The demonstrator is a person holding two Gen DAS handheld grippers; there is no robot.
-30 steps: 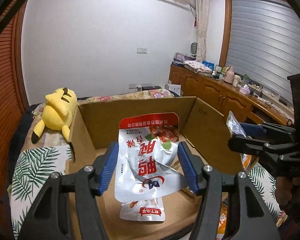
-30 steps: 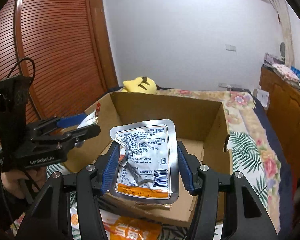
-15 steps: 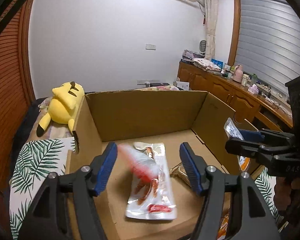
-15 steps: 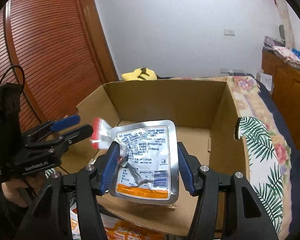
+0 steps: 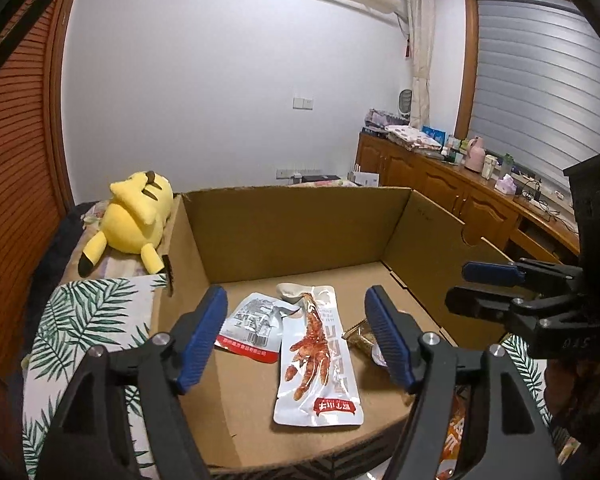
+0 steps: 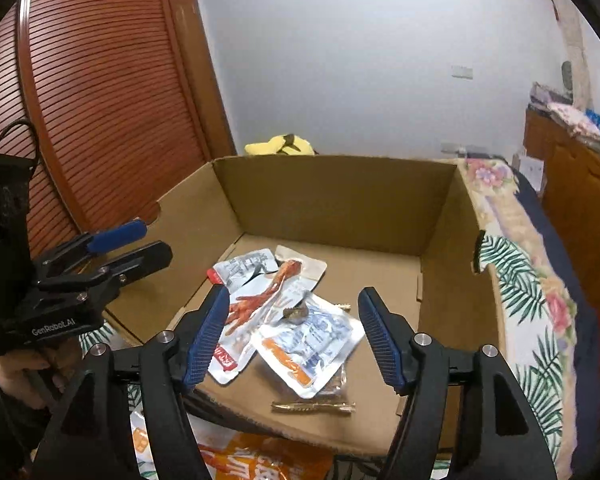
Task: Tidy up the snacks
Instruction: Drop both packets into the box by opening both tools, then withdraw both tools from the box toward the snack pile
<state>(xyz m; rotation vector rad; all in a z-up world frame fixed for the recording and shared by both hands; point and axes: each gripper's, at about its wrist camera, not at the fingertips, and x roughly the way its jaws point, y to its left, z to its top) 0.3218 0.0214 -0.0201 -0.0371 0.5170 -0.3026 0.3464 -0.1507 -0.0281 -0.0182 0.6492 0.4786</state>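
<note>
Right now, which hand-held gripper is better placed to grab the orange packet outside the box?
Right, probably: the right hand-held gripper is open and empty, with the orange packet just below it.

Left gripper (image 5: 296, 340): blue-padded fingers (image 5: 202, 340) spread wide, jaws just opened further, nothing between the pads. Points forward and somewhat downward.

Right gripper (image 6: 292, 338): fingers (image 6: 378, 336) likewise parted, jaws just opened further, nothing pinched. Same downward tilt.

A hand (image 6: 10, 374) grips the left gripper's handle, seen left of the right fingers.
</note>
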